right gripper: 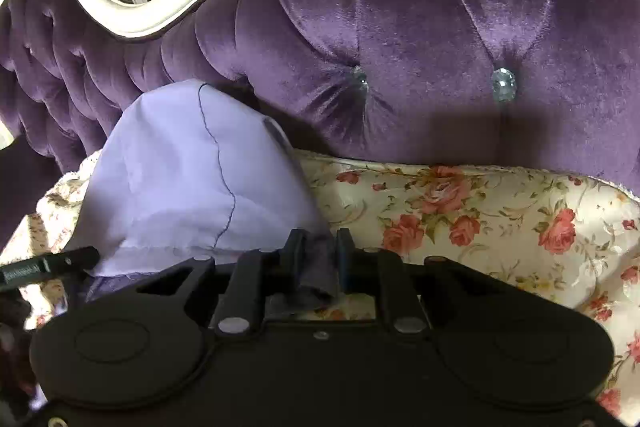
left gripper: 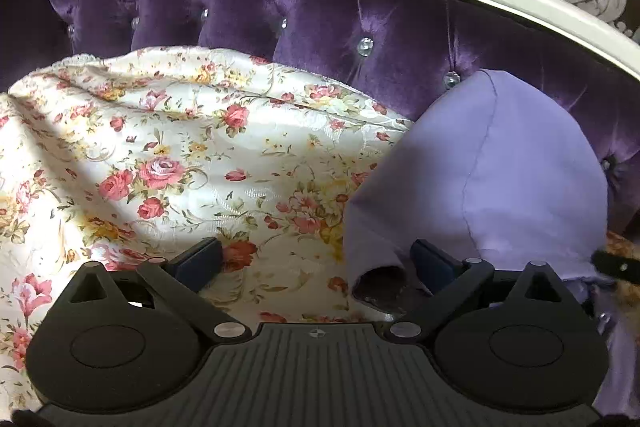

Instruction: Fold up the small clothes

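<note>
Right fingers (right gripper: pixel 318 247) tight on lilac garment (right gripper: pixel 180 179).

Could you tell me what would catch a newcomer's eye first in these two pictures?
Probably the tufted purple sofa back with its crystal buttons, filling the top of both views. Next, the lilac garment bulging up from the floral cover on the seat. The right gripper is shut on a bunched fold of its edge, while the left gripper stands open beside the garment's other side.
</note>
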